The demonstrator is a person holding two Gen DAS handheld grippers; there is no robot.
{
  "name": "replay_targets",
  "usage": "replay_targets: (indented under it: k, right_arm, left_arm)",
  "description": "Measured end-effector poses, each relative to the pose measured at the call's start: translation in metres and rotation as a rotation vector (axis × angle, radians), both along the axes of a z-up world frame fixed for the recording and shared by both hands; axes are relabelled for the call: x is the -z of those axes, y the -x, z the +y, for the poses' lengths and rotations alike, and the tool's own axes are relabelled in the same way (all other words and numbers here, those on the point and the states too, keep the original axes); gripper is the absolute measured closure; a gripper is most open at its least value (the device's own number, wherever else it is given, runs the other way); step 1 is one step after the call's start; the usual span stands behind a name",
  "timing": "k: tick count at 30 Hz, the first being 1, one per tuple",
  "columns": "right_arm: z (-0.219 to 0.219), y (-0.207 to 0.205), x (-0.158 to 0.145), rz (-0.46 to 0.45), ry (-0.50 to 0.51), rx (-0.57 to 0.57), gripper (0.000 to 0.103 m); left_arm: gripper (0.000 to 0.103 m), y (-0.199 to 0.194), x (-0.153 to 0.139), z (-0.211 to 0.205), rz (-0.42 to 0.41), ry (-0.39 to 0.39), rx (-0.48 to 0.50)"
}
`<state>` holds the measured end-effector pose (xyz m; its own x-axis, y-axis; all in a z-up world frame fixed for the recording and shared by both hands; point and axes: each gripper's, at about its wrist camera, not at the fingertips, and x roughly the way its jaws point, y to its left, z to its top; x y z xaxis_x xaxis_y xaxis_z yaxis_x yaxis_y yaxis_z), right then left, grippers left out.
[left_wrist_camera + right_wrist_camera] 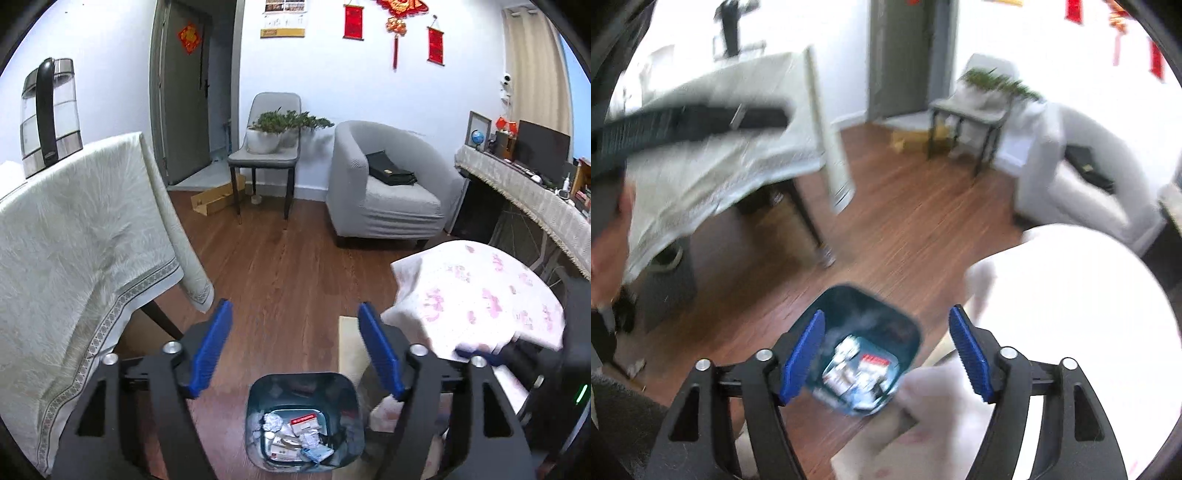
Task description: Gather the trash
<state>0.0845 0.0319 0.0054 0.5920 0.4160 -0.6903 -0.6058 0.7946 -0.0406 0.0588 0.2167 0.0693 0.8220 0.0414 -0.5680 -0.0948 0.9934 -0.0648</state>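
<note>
Both my grippers, left (295,347) and right (886,350), gape wide and empty above the bin (258,413); its trash (295,435) lies straight below my fingers.

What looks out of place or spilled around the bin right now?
Nothing has spilled: the trash sits inside the bin. One oddity: a flat cardboard box lies on the floor by the grey chair, possibly uncollected rubbish.
</note>
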Motion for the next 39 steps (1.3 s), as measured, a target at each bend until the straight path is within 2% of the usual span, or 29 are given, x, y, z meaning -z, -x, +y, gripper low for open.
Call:
replay_targets:
  k: [2,3,8,12,20,22,26,34,39]
  right_arm:
    - [-0.016,-0.001,-0.013,-0.033,-0.029,0.042,0.021]
    - [-0.027,-0.001,-0.021,-0.060,-0.040,0.069,0.019]
    - [-0.070,0.004,-0.038,-0.166,-0.025,0.169,0.012]
    - [-0.115,0.012,-0.042,-0.202,-0.059,0.264,0.004]
    - [-0.179,0.021,-0.038,-0.238,-0.131,0.351,0.003]
    - [-0.184,0.023,-0.038,-0.252,-0.136,0.352,0.003]
    - [-0.189,0.019,-0.037,-0.237,-0.158,0.359,0.004]
    - [-0.173,0.024,-0.032,-0.228,-0.143,0.267,0.004]
    - [-0.167,0.027,-0.034,-0.220,-0.162,0.222,0.004]
  left_arm:
    - [0.011,0.006,-0.003,-0.007,-0.021,0.019,0.015]
    - [0.010,0.010,-0.005,-0.012,-0.034,0.014,0.018]
    - [0.006,0.023,-0.012,-0.028,-0.077,-0.029,0.012]
    - [0.004,0.037,-0.008,-0.033,-0.108,-0.063,-0.024]
    - [0.003,0.047,0.019,-0.035,-0.078,-0.119,-0.030]
    - [0.003,0.048,0.023,-0.034,-0.089,-0.131,-0.045]
    - [0.003,0.046,0.033,-0.035,-0.090,-0.093,-0.039]
    - [0.003,0.042,0.043,-0.041,-0.074,-0.126,-0.046]
    - [0.003,0.042,0.042,-0.040,-0.072,-0.112,-0.048]
